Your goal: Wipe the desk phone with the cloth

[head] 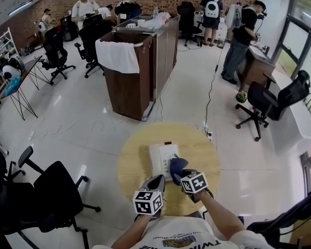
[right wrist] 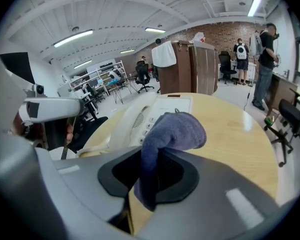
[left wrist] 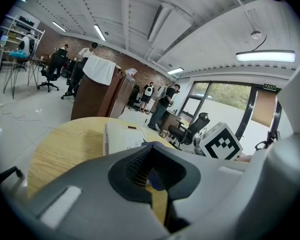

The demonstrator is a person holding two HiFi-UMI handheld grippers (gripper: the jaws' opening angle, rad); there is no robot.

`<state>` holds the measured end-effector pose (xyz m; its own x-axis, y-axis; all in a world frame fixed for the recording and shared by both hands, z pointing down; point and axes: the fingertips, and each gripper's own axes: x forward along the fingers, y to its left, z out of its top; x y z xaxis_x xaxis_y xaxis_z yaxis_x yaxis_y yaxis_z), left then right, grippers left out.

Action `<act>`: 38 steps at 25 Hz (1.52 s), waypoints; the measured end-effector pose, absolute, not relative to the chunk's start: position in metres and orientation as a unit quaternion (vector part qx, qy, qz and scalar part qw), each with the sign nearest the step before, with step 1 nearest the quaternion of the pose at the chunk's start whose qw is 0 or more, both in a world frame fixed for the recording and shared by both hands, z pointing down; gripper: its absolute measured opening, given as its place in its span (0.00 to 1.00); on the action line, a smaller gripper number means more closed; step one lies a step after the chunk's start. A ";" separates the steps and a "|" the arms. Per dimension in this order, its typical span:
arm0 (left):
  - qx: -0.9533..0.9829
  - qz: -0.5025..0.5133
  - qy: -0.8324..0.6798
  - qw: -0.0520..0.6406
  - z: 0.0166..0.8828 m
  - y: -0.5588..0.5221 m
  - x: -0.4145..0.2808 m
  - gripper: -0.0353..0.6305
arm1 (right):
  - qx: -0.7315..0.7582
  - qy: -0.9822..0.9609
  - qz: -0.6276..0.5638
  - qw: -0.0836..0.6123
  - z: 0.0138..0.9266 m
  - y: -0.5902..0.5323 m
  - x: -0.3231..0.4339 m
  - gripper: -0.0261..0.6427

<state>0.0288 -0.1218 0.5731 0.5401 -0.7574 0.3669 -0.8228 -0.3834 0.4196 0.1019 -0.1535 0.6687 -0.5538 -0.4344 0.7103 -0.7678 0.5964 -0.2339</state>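
A white desk phone (head: 162,158) lies on the round wooden table (head: 133,162), its handset along its left side. My right gripper (head: 181,172) is shut on a blue-purple cloth (head: 177,165), which bunches over the phone's near right part. In the right gripper view the cloth (right wrist: 174,131) sticks up from between the jaws of my right gripper (right wrist: 150,174), just in front of the phone's keypad (right wrist: 149,119). My left gripper (head: 157,182) hovers at the phone's near edge. In its own view, the left gripper (left wrist: 149,173) has its jaws shut, nothing held, and the phone (left wrist: 121,137) lies ahead.
A tall brown cabinet (head: 129,84) draped with a white towel (head: 117,55) stands beyond the table. Black office chairs sit at left (head: 54,188) and right (head: 264,104). Several people stand at desks along the far brick wall. A cable (head: 210,95) runs across the floor.
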 end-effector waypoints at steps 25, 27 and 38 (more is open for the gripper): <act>0.827 0.061 -0.476 0.293 0.581 -0.124 0.029 0.04 | 0.430 -0.788 0.285 0.335 0.686 -0.162 0.164 0.14; 0.826 0.061 -0.477 0.295 0.582 -0.126 0.028 0.04 | 0.423 -0.790 0.285 0.339 0.689 -0.166 0.160 0.14; 0.826 0.059 -0.475 0.299 0.582 -0.144 0.029 0.04 | 0.415 -0.787 0.303 0.340 0.690 -0.209 0.156 0.14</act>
<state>0.0288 -0.1442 0.5825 0.5419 -0.7489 0.3814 -0.8194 -0.3701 0.4376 0.1556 -0.2092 0.6901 -0.4234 -0.4476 0.7876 -0.8604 0.4710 -0.1948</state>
